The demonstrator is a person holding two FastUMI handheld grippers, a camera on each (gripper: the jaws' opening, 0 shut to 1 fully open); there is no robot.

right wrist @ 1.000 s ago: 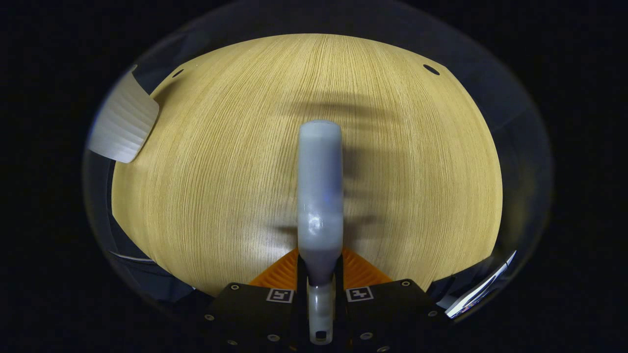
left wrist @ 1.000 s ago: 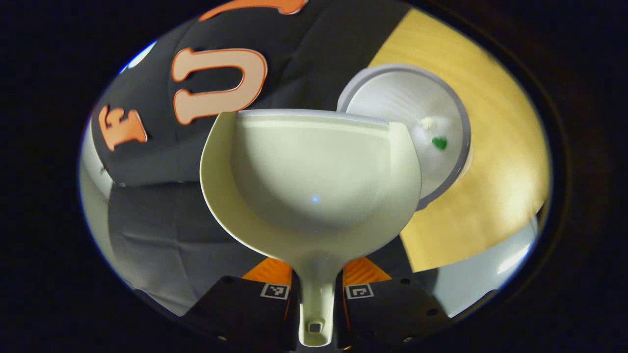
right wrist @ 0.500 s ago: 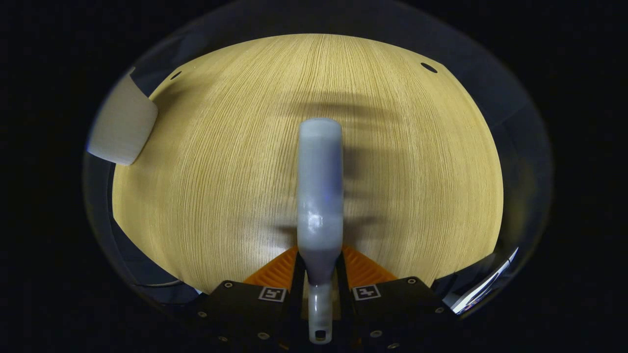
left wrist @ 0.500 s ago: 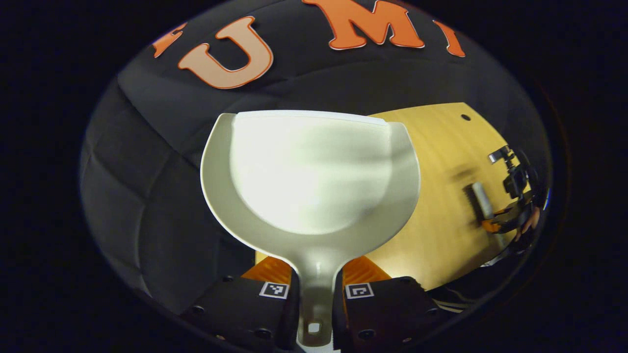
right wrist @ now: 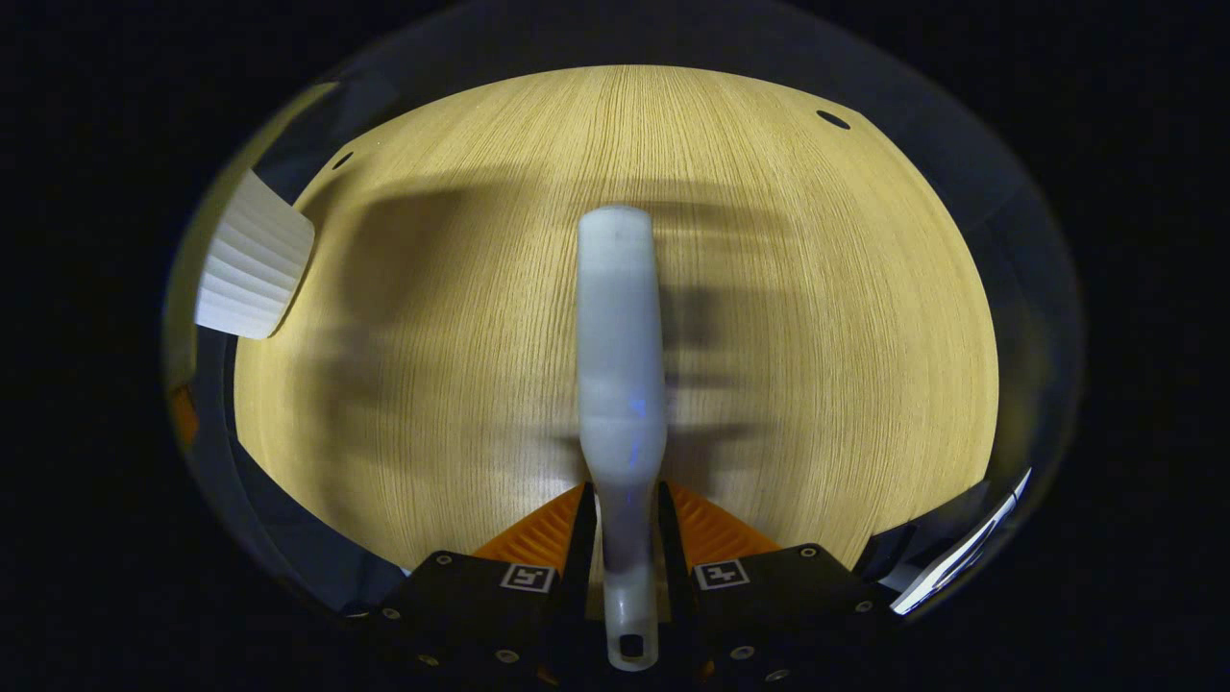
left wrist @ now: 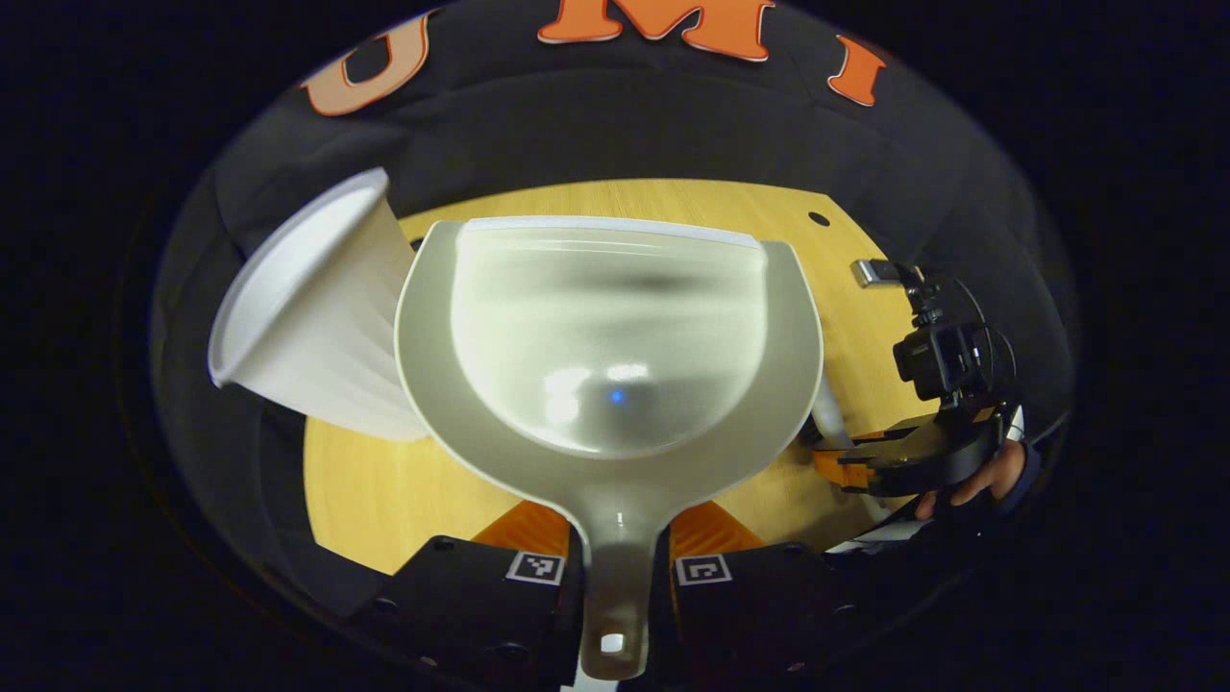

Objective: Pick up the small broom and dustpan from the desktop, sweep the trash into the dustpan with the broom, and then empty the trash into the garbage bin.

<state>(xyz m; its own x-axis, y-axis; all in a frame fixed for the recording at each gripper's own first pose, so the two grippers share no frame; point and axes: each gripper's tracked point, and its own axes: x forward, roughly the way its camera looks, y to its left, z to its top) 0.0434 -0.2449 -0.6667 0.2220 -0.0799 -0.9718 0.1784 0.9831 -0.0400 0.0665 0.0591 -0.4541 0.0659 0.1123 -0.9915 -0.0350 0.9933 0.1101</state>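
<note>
In the left gripper view a pale dustpan (left wrist: 615,365) points forward, its bowl bare, and my left gripper (left wrist: 615,538) is shut on its handle. The white ribbed garbage bin (left wrist: 312,312) stands on the wooden desktop (left wrist: 384,490) just left of the pan. My right gripper (left wrist: 850,461) appears at the right edge of that view, with a hand (left wrist: 980,476) holding it. In the right gripper view my right gripper (right wrist: 623,524) is shut on the handle of the small white broom (right wrist: 620,346), which hovers over the desktop (right wrist: 817,317). The bin (right wrist: 252,264) sits at the far left.
The desktop's edges curve round at the left and right in the right gripper view, with small dark holes (right wrist: 832,119) near its far corners. A metal clip (left wrist: 873,273) lies near the desktop's far right side in the left gripper view. The black booth wall stands behind.
The left gripper has swung the dustpan from above the bin back round over the desktop; the bin now stands to its left. A broad shadow has spread across the desktop's left side in the right gripper view.
</note>
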